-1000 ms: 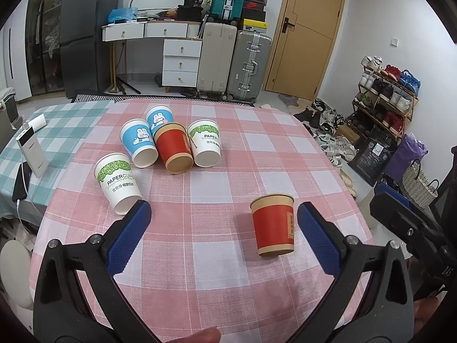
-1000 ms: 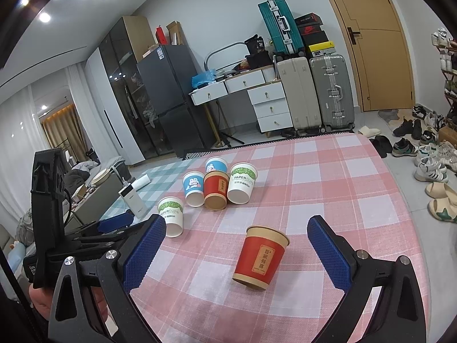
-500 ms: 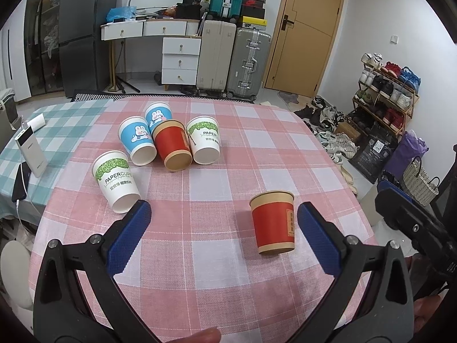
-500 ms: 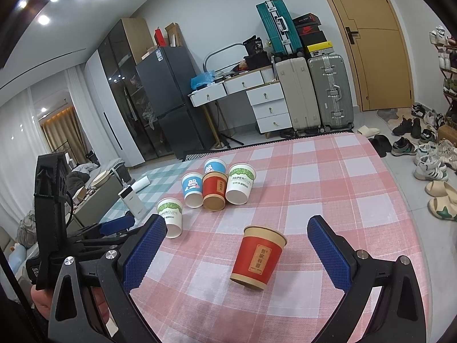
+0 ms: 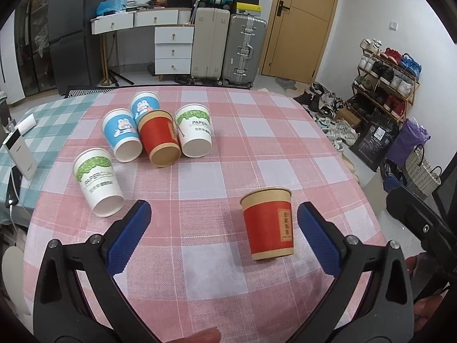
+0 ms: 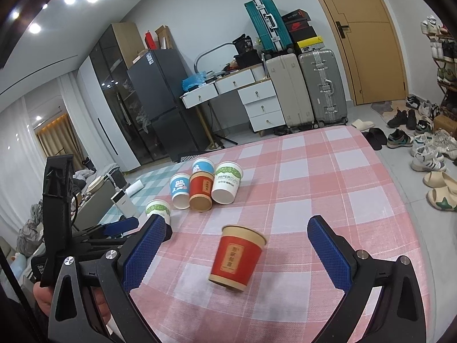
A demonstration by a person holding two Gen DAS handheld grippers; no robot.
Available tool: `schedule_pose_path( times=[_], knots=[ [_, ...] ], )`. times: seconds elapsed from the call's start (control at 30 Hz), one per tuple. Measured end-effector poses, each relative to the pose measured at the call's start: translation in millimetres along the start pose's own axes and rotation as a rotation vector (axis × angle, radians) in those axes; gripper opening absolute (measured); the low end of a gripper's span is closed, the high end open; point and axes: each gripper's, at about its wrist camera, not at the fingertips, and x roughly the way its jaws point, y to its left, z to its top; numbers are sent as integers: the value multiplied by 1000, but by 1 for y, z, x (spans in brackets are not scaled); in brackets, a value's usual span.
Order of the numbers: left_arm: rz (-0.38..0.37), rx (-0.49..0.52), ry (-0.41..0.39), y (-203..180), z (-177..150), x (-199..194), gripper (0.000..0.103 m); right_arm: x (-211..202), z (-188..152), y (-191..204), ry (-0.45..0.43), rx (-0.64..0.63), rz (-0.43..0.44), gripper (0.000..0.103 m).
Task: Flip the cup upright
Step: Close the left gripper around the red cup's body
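Observation:
A red paper cup (image 5: pixel 268 225) (image 6: pixel 237 257) stands upright on the pink checked tablecloth (image 5: pixel 228 148), mouth up, with nothing gripping it. My left gripper (image 5: pixel 224 211) is open; the cup sits just inside its right finger, apart from both pads. In the right wrist view my right gripper (image 6: pixel 238 224) is also open, and the cup stands between its fingers without touching them. Farther back, several cups lie on their sides: another red cup (image 5: pixel 160 140), two blue rabbit cups (image 5: pixel 121 134) and two white PAPERCUP cups (image 5: pixel 195 131).
A power bank (image 5: pixel 20 154) and a phone on a cable lie on the teal checked cloth at the left. The table's right edge (image 5: pixel 354 177) drops off toward shoes and bags on the floor. Suitcases, drawers and a door stand behind.
Both grippers stay open and hardly move. The views shift slightly, so the upright red cup sits a little higher in the left view and more central in the right view.

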Motion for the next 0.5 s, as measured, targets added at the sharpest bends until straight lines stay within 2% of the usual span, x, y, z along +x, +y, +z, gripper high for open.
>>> schedule_pose_path(
  times=[0.33,0.5],
  knots=[
    [-14,31,152,-9,13,82,102,28,-7,-43,41,73,-9,101],
    [-50,31,217,-13,10,111,102,40,-10,-57,54,94,-4,101]
  ],
)
